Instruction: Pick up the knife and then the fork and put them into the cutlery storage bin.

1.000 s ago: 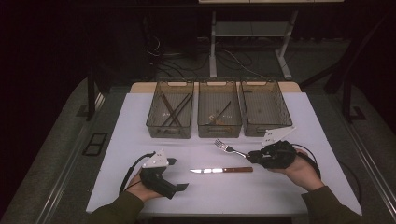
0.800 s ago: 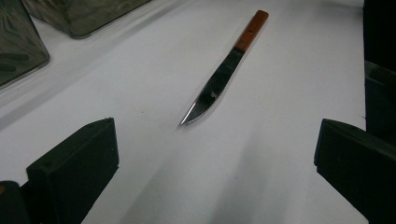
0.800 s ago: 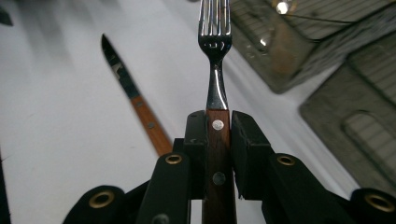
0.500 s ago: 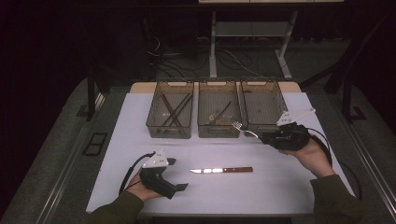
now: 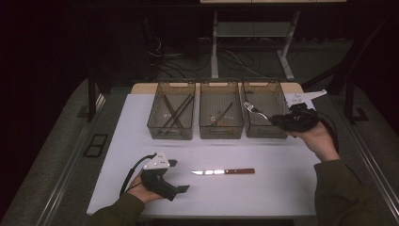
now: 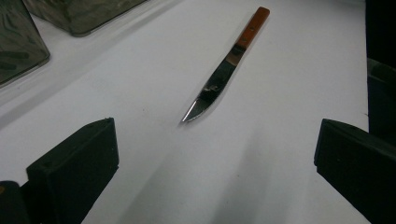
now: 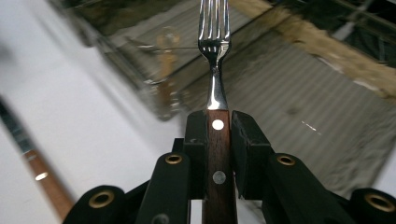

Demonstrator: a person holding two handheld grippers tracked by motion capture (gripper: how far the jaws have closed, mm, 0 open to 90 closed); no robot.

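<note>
Fork [image 5: 254, 110] sits clamped by its wooden handle in the right tongs [image 5: 276, 119], its prongs pointing out over the near left corner of the right-hand bin [image 5: 263, 104]. In the right gripper view the two black jaws press on either side of the riveted handle [image 7: 216, 158], and the prongs run off the top edge of that picture, so their tips are cut off. The bin below is blurred there and its contents cannot be made out.

Left tongs [image 5: 181, 188] rest low at the near left of the white surface [image 5: 282, 179], jaws spread wide with nothing between them. The knife [image 5: 223, 171] lies flat ahead of them, well apart from either jaw, blade tip toward them and wooden handle pointing away.

Three clear bins stand in a row along the far edge of the surface, just beside one another. The left bin [image 5: 171, 110] and middle bin [image 5: 221, 109] hold dark slim pieces too dim to name. Open white surface lies all round the knife.
</note>
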